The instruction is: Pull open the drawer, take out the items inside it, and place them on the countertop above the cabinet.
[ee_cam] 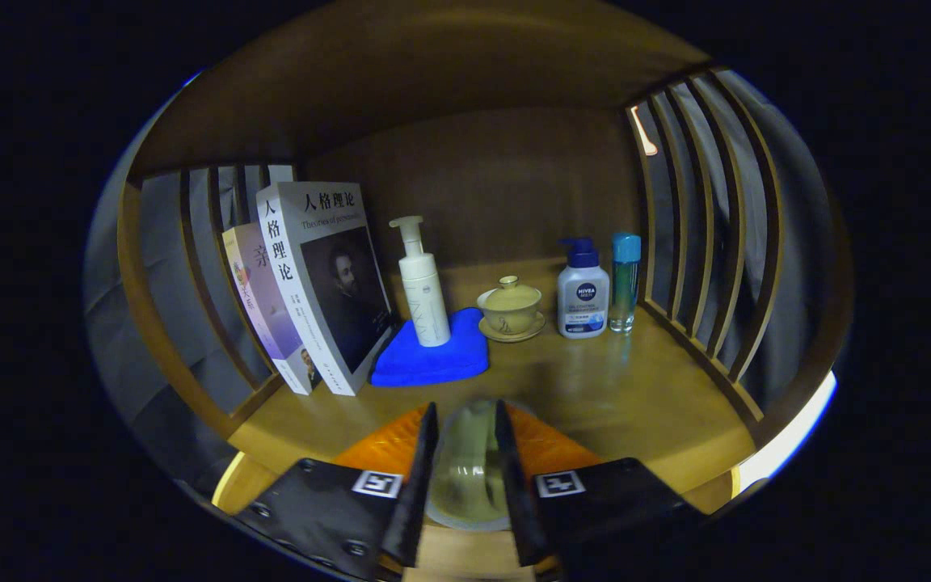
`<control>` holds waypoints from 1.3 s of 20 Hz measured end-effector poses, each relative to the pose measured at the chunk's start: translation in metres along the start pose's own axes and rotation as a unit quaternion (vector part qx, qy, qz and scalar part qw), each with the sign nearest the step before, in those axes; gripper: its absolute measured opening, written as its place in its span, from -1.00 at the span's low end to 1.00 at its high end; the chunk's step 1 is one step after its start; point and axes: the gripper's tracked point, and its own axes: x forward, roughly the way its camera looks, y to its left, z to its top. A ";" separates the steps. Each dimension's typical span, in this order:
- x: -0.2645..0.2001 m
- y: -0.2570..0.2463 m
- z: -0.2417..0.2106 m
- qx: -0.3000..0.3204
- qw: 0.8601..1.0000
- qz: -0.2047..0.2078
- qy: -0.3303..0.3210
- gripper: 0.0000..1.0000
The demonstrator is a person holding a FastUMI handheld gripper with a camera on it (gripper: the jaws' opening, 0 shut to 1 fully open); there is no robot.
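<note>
My gripper (465, 414) is shut on a pale green-yellow ceramic cup (467, 469), which sits upright between the two fingers. It hovers over the front part of the wooden countertop (619, 396). Beyond the fingers, on that countertop, stand a white pump bottle (423, 291) on a folded blue cloth (433, 356), a lidded tea bowl on a saucer (510, 309), a white bottle with a dark blue pump (583, 295) and a slim clear bottle with a teal cap (625, 283). The drawer is hidden below.
Two books (316, 283) lean against the slatted left side (191, 267). A slatted wooden wall (700, 242) closes the right side, and a wooden back panel (498, 178) and top board enclose the niche. Bare wood lies just ahead of the fingers.
</note>
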 end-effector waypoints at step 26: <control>-0.234 0.047 -0.070 -0.100 0.971 -0.003 -0.216 0.96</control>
